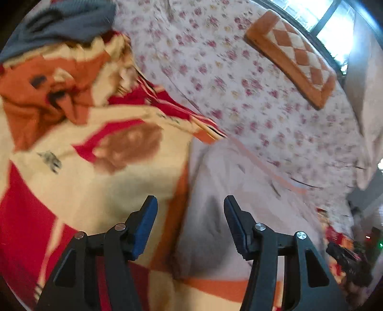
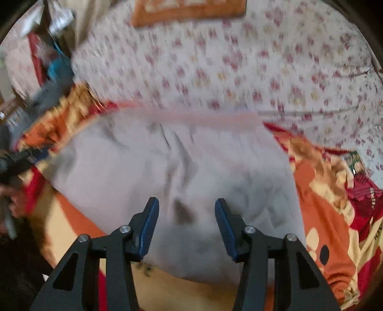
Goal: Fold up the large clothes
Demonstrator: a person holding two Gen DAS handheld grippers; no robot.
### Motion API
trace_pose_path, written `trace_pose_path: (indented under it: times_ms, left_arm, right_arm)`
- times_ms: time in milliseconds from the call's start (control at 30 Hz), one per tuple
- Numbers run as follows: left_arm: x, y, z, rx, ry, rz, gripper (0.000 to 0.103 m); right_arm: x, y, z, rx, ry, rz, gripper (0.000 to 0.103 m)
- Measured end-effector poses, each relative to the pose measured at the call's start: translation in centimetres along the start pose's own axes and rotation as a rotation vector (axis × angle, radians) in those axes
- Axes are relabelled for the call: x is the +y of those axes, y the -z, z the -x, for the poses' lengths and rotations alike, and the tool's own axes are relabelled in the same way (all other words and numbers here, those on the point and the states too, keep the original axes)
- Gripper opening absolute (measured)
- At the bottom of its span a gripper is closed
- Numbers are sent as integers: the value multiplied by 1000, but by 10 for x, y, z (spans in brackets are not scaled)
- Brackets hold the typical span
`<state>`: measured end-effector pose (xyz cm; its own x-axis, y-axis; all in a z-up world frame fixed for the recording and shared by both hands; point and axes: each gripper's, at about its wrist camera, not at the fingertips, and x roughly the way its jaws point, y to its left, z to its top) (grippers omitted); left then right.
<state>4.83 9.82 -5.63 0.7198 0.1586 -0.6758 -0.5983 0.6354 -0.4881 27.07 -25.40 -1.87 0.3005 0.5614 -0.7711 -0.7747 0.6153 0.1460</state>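
Note:
A large pale lilac garment (image 2: pixel 182 167) with a pink band along its far edge lies spread on a cream, red and orange patterned blanket (image 1: pixel 83 186). It also shows in the left wrist view (image 1: pixel 239 181). My right gripper (image 2: pixel 186 203) is open and empty, hovering over the garment's near part. My left gripper (image 1: pixel 190 201) is open and empty, over the garment's left edge where it meets the blanket. The left gripper also appears, blurred, at the left edge of the right wrist view (image 2: pixel 14 160). Both views are motion-blurred.
The bed has a white floral sheet (image 1: pixel 239 79). An orange checked cushion (image 1: pixel 292 57) lies at its far side. A grey cloth (image 1: pixel 59 21) lies at the blanket's far left. The blanket bunches up at the right (image 2: pixel 335 191). A bright window is beyond.

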Motion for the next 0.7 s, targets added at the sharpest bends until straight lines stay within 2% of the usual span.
trace_pose_path:
  times_ms: [33, 67, 133, 267, 333, 467, 567, 700]
  left_arm:
    - [-1, 2, -2, 24, 34, -11, 51]
    - [-4, 5, -3, 37, 38, -33, 51]
    - [-8, 10, -12, 74, 17, -76, 51]
    - [-3, 21, -37, 177, -34, -83, 51]
    - [-7, 26, -39, 164, -30, -104, 57]
    - [-13, 25, -44, 189, 43, -113, 72]
    - [-10, 5, -61, 208, 109, -81, 72]
    - [0, -22, -86, 239, 212, 13, 70]
  right_arm:
    - [1, 0, 5, -20, -10, -7, 52]
    - [3, -1, 4, -19, -12, -12, 52]
    - [4, 0, -3, 14, -20, -16, 52]
    - [16, 8, -24, 95, 12, 54, 52]
    - [20, 10, -34, 125, 9, 71, 52]
    - [31, 17, -46, 174, 9, 107, 52]
    - [35, 19, -54, 198, 20, 120, 52]
    - [37, 20, -61, 216, 28, 127, 52]
